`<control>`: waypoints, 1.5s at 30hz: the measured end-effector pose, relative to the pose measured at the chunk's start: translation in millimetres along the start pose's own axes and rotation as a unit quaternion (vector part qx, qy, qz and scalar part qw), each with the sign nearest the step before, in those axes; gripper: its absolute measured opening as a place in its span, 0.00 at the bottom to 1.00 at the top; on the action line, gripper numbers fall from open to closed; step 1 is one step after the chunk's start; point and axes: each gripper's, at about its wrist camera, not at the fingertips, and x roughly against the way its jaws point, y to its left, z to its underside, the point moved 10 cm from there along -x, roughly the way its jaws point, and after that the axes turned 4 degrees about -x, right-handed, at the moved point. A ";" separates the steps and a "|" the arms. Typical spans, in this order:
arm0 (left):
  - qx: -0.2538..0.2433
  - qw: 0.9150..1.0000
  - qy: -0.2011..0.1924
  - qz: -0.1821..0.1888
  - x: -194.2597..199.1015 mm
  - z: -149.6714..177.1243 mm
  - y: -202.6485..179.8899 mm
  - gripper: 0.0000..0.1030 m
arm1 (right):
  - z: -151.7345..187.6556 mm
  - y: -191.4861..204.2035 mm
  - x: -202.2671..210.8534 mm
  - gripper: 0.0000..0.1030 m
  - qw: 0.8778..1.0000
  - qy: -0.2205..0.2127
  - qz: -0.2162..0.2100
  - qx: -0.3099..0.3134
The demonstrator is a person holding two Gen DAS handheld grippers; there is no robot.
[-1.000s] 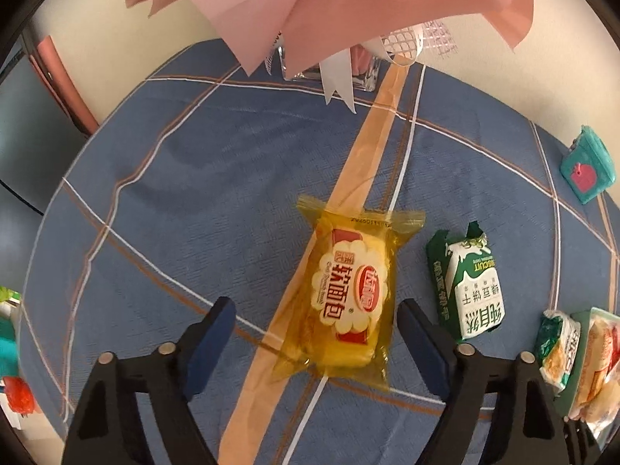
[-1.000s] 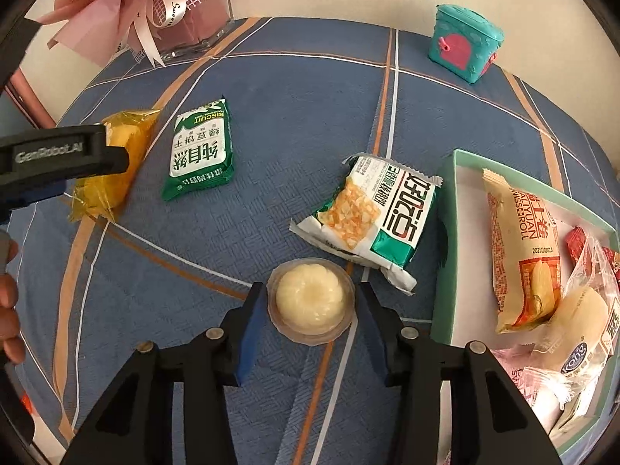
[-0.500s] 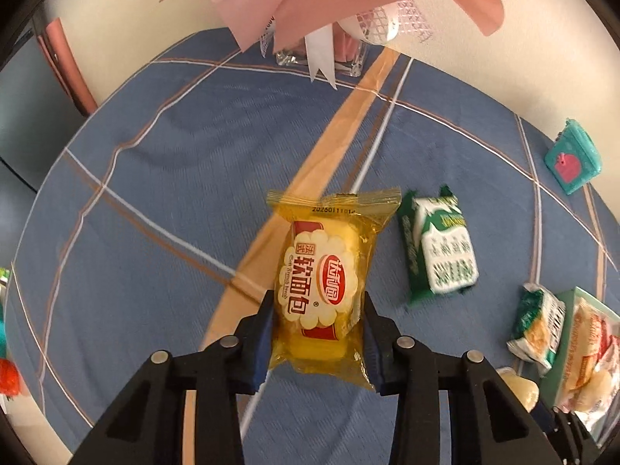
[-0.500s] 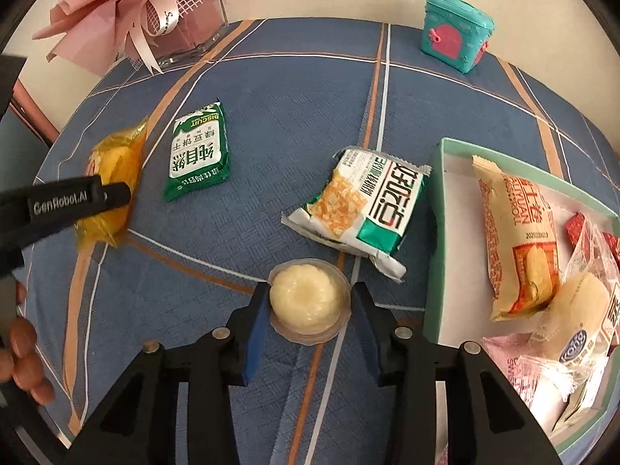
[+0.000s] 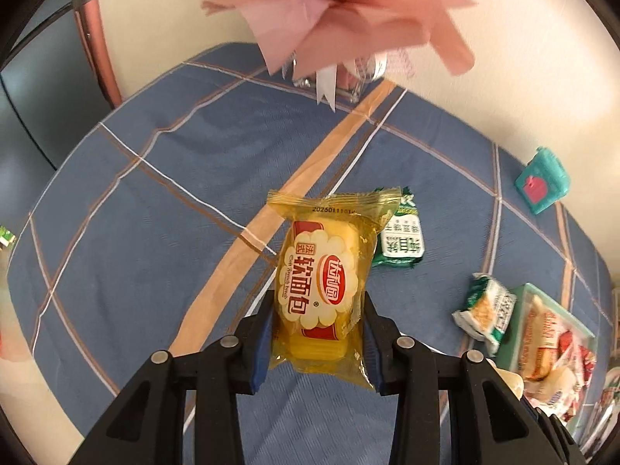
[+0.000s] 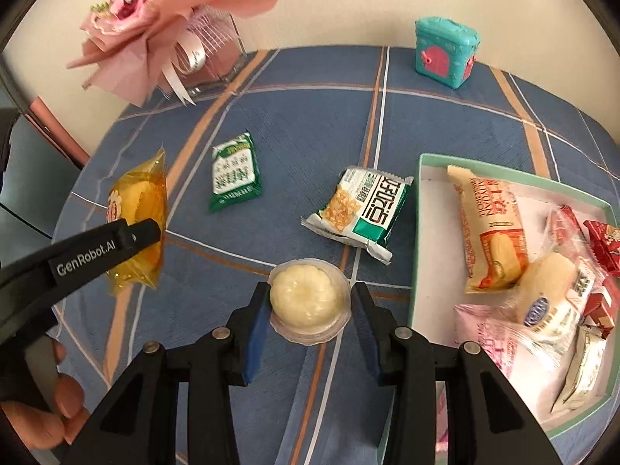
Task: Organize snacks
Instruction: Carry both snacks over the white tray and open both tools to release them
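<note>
My left gripper is shut on a yellow soft-bread packet and holds it above the blue cloth; the packet also shows in the right wrist view between the left gripper's fingers. My right gripper is shut on a clear cup of pale jelly, raised off the cloth. A green biscuit packet and a green-and-white snack packet lie on the cloth. A teal-rimmed box at the right holds several snacks.
A pink bouquet in a glass vase stands at the back left, close over the left gripper. A teal toy case stands at the back. The round table's edge curves near the wall. A hand holds the left gripper.
The left gripper closed on the yellow packet and lifted it off the cloth. The right gripper, holding the jelly cup, rose and drew back a little.
</note>
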 end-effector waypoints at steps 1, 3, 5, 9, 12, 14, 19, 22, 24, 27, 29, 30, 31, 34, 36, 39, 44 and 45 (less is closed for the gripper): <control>0.001 1.000 -0.006 0.000 6.0 0.9 -1.0 0.40 | 3.0 -2.0 8.4 0.42 1.000 -0.003 -0.003 -0.001; 0.002 1.000 -0.018 0.001 17.7 2.4 -3.9 0.40 | 7.1 -4.8 20.9 0.42 1.000 -0.008 -0.009 -0.003; 0.002 1.000 -0.027 0.002 28.5 5.7 -6.0 0.40 | 8.1 -4.8 29.2 0.42 1.000 -0.013 -0.014 -0.004; -0.007 0.999 -0.036 0.009 38.4 8.0 -13.9 0.40 | 13.4 -9.5 46.7 0.42 1.000 -0.017 -0.016 -0.009; -0.009 0.999 -0.043 0.018 45.9 7.3 -22.0 0.40 | 17.5 -15.5 55.2 0.42 1.000 -0.019 -0.016 -0.013; -0.014 0.999 -0.047 0.024 49.8 6.5 -28.4 0.40 | 20.0 -22.0 60.5 0.42 1.000 -0.018 -0.015 -0.020; -0.026 0.997 -0.055 0.037 57.4 6.5 -47.3 0.40 | 18.8 -32.1 70.9 0.42 0.999 -0.026 -0.015 -0.028; -0.029 0.997 -0.059 0.041 61.1 7.4 -55.3 0.40 | 15.8 -38.5 76.4 0.42 0.999 -0.032 -0.014 -0.030; -0.033 0.997 -0.060 0.042 62.2 9.0 -60.4 0.40 | 13.6 -42.6 78.9 0.42 0.999 -0.035 -0.014 -0.033; -0.042 0.996 -0.059 0.045 62.4 13.9 -70.3 0.40 | 12.1 -50.2 82.8 0.42 0.998 -0.038 -0.012 -0.039; -0.049 0.996 -0.057 0.047 61.9 16.7 -77.8 0.40 | 10.7 -55.6 84.2 0.42 0.998 -0.039 -0.012 -0.043; -0.053 0.996 -0.057 0.047 62.4 17.7 -81.5 0.40 | 10.3 -58.1 84.7 0.42 0.998 -0.039 -0.012 -0.045; -0.058 0.996 -0.056 0.048 62.6 18.7 -85.4 0.40 | 9.9 -61.2 85.5 0.42 0.998 -0.039 -0.011 -0.048; -0.072 0.995 -0.056 0.050 63.4 22.9 -98.3 0.40 | 9.1 -72.7 86.1 0.42 0.998 -0.037 -0.005 -0.055; -0.079 0.994 -0.055 0.051 63.4 25.8 -106.4 0.40 | 9.6 -81.0 86.1 0.42 0.997 -0.035 -0.003 -0.062; -0.090 0.993 -0.052 0.054 63.5 30.1 -118.8 0.40 | 10.6 -93.5 86.3 0.42 0.997 -0.032 0.001 -0.073; -0.109 0.991 -0.048 0.059 63.9 37.7 -137.0 0.40 | 11.8 -117.5 88.4 0.43 0.995 -0.030 0.009 -0.094; -0.114 0.991 -0.047 0.059 63.6 39.6 -141.0 0.40 | 12.1 -122.1 88.5 0.43 0.995 -0.029 0.009 -0.098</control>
